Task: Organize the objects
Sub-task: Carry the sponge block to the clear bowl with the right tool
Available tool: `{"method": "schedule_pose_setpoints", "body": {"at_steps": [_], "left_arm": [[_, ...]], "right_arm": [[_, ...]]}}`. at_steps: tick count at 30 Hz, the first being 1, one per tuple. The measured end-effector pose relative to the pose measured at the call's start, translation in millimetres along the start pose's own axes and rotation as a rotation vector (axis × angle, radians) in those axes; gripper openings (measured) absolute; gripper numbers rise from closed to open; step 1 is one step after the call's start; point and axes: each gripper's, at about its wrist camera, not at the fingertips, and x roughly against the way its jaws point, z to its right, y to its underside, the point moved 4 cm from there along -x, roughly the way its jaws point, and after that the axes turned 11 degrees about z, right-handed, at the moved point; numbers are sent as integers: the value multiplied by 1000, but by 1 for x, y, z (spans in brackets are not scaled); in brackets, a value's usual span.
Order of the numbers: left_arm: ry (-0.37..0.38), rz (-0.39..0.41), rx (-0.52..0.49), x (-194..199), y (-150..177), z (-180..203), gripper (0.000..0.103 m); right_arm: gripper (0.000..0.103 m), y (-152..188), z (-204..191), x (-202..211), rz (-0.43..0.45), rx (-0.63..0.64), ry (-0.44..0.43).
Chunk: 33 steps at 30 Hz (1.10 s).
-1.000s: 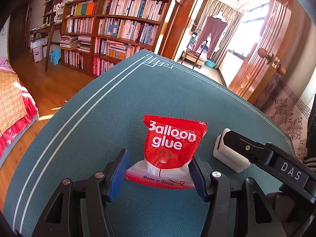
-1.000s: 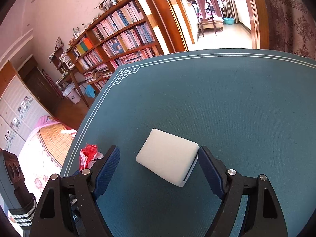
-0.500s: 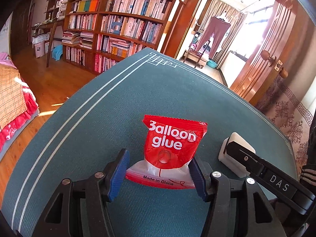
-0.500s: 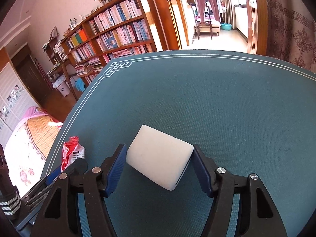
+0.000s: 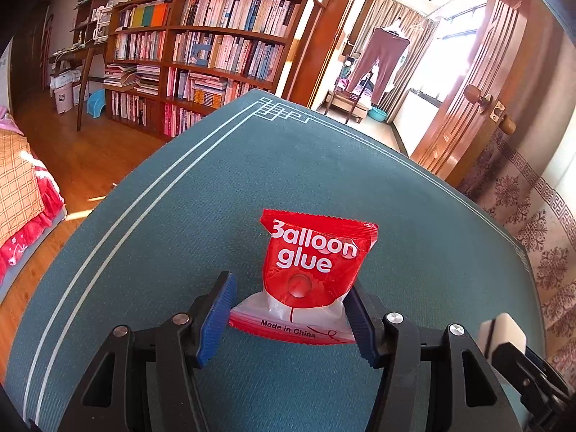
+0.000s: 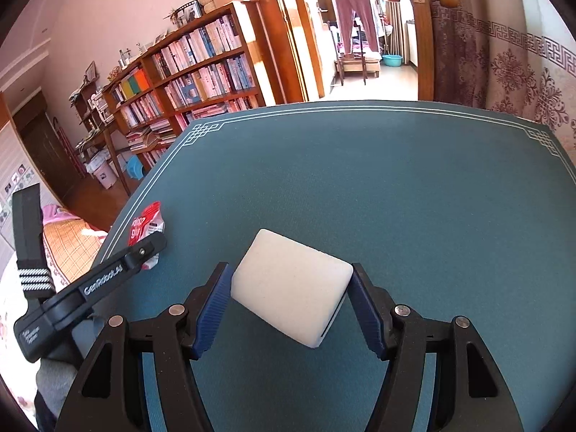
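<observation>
My left gripper (image 5: 289,315) is shut on a red "Balloon glue" packet (image 5: 313,262) and holds it above the teal mat (image 5: 252,187). The packet also shows in the right wrist view (image 6: 145,225), at the left, with the left gripper's arm (image 6: 90,288) under it. My right gripper (image 6: 289,304) is shut on a white sponge block (image 6: 291,298), tilted, held over the mat (image 6: 396,187). The block's end shows at the lower right of the left wrist view (image 5: 502,333).
The mat has white border lines (image 5: 144,198) and a round edge with floor beyond. A bookshelf (image 5: 201,54) stands behind the table, a bed (image 5: 21,187) at the left, an open wooden door (image 5: 478,93) at the right.
My right gripper has closed on the white block and lifted it. In the left wrist view the block has slid toward the lower right. The left gripper has kept its hold on the packet.
</observation>
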Motion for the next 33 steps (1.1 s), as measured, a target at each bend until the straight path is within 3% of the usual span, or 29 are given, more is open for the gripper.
{"method": "schedule_pose_setpoints", "body": {"at_steps": [9, 17, 33], "left_arm": [[24, 15, -26, 15, -3, 14, 63], [114, 49, -100, 41, -2, 52, 63], [276, 74, -305, 81, 29, 128, 63]], "right_arm": [[66, 24, 17, 76, 67, -8, 40], [66, 41, 41, 136, 128, -24, 103], [66, 54, 149, 235, 208, -148, 329]]}}
